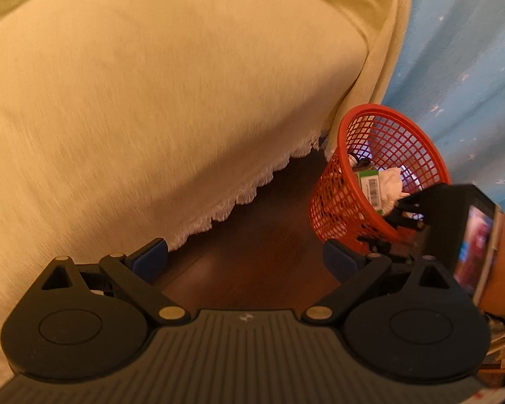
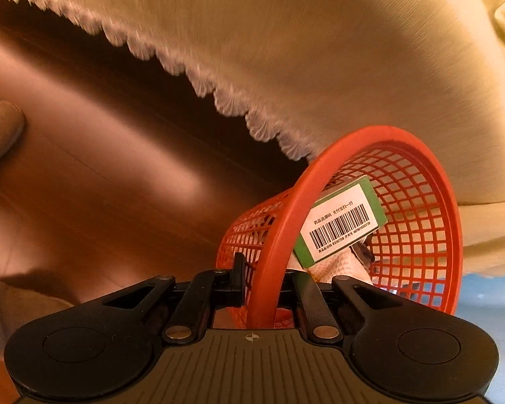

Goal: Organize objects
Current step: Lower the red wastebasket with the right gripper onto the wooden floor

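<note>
Right wrist view shows the red basket [image 2: 417,222] up close, with its thick smooth rim caught between the jaws of the right gripper [image 2: 269,279], which are squeezed narrow on it. The basket is round plastic with walls made of little square holes, like a net, and it leans over from the jaws. Inside it, just past the jaws, sits a green box [image 2: 341,220] with a white sticker that has a black barcode and small Chinese writing, too small for me to read well. Under the box is something white and crumpled [image 2: 333,269], soft like tissue or cloth. Beyond the basket hangs a pale yellow cloth [image 2: 320,50] with a fuzzy white scalloped edge. To the left of the jaws is a shiny dark brown wood floor [image 2: 101,155]. At the far left edge is the tip of a finger [image 2: 0,128]. In the left wrist view, the left gripper [image 1: 245,256] has its blue pads [image 1: 151,259] spread wide with nothing between them, only the floor [image 1: 252,252]. The basket [image 1: 336,202] is off to the right of these jaws, beside the yellow cloth [image 1: 151,101]. The right gripper [image 1: 407,215] reaches onto its rim there. Behind the basket is a blue wall [image 1: 471,67] with tiny pale marks.
</note>
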Available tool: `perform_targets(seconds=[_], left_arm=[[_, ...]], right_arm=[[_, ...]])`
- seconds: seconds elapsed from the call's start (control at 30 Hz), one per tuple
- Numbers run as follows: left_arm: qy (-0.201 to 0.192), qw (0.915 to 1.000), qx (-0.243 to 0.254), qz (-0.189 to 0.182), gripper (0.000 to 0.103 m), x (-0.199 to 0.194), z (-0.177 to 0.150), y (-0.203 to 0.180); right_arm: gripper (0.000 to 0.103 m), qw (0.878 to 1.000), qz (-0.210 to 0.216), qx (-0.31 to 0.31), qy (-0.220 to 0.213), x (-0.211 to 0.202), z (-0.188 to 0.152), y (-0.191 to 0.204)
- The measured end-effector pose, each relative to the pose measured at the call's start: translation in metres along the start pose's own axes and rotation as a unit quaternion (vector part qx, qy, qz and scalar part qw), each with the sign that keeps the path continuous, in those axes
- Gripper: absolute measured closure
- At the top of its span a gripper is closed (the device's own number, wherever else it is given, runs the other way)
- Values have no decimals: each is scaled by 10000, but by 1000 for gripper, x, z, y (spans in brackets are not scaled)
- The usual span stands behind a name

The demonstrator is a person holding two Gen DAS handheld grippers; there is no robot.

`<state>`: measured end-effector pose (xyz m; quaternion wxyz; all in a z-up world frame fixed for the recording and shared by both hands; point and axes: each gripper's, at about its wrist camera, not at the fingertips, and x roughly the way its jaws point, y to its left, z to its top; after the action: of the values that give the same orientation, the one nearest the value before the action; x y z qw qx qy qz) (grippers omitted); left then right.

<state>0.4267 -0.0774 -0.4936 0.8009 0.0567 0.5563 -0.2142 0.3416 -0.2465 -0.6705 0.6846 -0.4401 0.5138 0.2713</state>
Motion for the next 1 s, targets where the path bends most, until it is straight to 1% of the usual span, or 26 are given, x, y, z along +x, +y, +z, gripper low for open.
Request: perform_targets(seconds=[0.23, 0.27, 0.3, 0.37, 0.43, 0.6, 0.73, 0.77, 0.83, 0.9, 0.97, 1.0], left_arm=[[85, 9999, -108, 61, 7, 40, -31, 5], [107, 9998, -127, 59, 7, 44, -35, 7], [93, 9994, -303, 143, 7, 49, -38, 8], [105, 9993, -322, 138, 7, 57, -44, 10], [129, 9993, -303, 153, 7, 66, -50, 13], [174, 9993, -286, 147, 7, 78, -59, 20], [193, 9994, -261, 129, 7, 83, -61, 23], [192, 9994, -253, 124, 7, 82, -61, 23], [191, 9995, -231, 109, 7, 80, -61, 23], [185, 9996, -207, 112, 7, 80, -61, 24], [180, 9996, -210, 103, 7, 76, -61, 24], [173, 9996, -221, 95, 7, 75, -61, 25]], right_arm=[[99, 9998, -14, 132, 131, 82, -3, 15], [98, 9998, -31, 153, 139, 88, -4, 14], [98, 9997, -63, 168, 135, 97, -4, 16], [98, 9996, -109, 232, 125, 112, -3, 19], [97, 9993, -135, 334, 110, 122, -2, 21], [97, 9987, -275, 437, -4, 129, 3, 27], [96, 9975, -258, 656, 78, 128, 4, 20], [94, 9972, -262, 691, 96, 127, 4, 18], [85, 9958, -268, 865, 170, 124, 3, 13], [64, 9948, -234, 979, 180, 119, 1, 9], [57, 9946, -209, 1013, 129, 113, -2, 7], [56, 9948, -202, 986, 128, 110, -3, 7]])
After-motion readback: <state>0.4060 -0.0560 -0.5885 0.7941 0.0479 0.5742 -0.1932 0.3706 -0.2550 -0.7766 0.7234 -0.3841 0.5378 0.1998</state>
